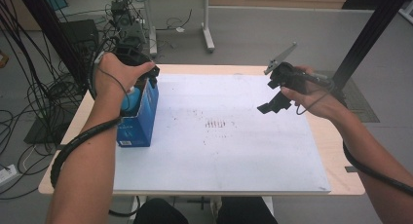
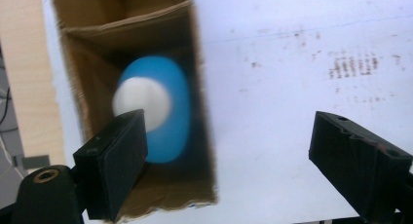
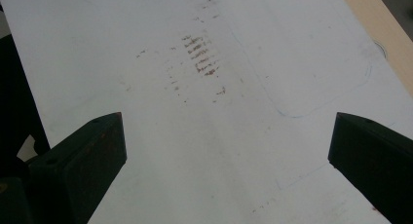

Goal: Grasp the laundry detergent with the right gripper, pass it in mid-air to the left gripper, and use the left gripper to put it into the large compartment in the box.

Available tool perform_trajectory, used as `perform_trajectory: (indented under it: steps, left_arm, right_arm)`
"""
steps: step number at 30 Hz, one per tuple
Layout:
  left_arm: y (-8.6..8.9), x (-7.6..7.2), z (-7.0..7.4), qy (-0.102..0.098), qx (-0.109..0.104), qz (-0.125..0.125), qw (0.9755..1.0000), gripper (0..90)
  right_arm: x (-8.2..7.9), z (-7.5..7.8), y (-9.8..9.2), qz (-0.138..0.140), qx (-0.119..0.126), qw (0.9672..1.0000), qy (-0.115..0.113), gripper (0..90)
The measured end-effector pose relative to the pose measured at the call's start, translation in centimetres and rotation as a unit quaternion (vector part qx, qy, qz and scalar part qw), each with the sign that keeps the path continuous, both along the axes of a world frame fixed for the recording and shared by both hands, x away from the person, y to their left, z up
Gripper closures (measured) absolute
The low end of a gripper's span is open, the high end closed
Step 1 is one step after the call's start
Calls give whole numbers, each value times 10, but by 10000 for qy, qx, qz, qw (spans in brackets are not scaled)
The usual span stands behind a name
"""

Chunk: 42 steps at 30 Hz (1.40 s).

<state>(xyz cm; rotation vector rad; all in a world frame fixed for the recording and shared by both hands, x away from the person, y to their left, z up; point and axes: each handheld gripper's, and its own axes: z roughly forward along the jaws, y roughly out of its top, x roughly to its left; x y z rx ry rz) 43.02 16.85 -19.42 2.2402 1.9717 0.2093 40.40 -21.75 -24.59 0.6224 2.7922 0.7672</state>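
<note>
- While the left gripper [image 2: 229, 156] hovers wide open over the box [image 1: 141, 117] at left of frame, the blue bottle [image 2: 163, 112] stands inside — untouched.
- Right gripper [image 3: 226, 151] — wide open, empty, above the white sheet [image 1: 234, 136].

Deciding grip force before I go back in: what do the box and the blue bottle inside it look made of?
Box: corrugated cardboard, brown and matte inside with ragged edges, printed blue outside. Blue bottle: probably smooth plastic, white cap; blurred, so finish unclear.
</note>
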Motion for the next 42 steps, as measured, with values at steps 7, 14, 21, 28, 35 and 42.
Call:
perform_trajectory:
  steps: [7,14,21,28,35,42]
  left_arm:
    - [-26,9,2,-57,-31,-285,9996,97]
    - [-48,20,-5,-1,4,-497,9988,101]
    - [-62,28,-9,29,15,-610,9981,107]
    - [-70,31,-5,-20,8,-683,9977,107]
    - [-72,31,-7,13,-8,-730,9973,107]
    - [-68,31,-7,33,-22,-695,9976,108]
  right_arm:
    - [7,0,6,87,-77,9999,22,3]
    - [15,-1,8,108,-143,9998,76,3]
    - [19,0,2,114,-197,9997,29,3]
    - [20,3,-2,87,-217,9997,21,3]
    - [19,1,-2,90,-221,9997,44,3]
    - [20,0,-1,98,-208,9997,59,3]
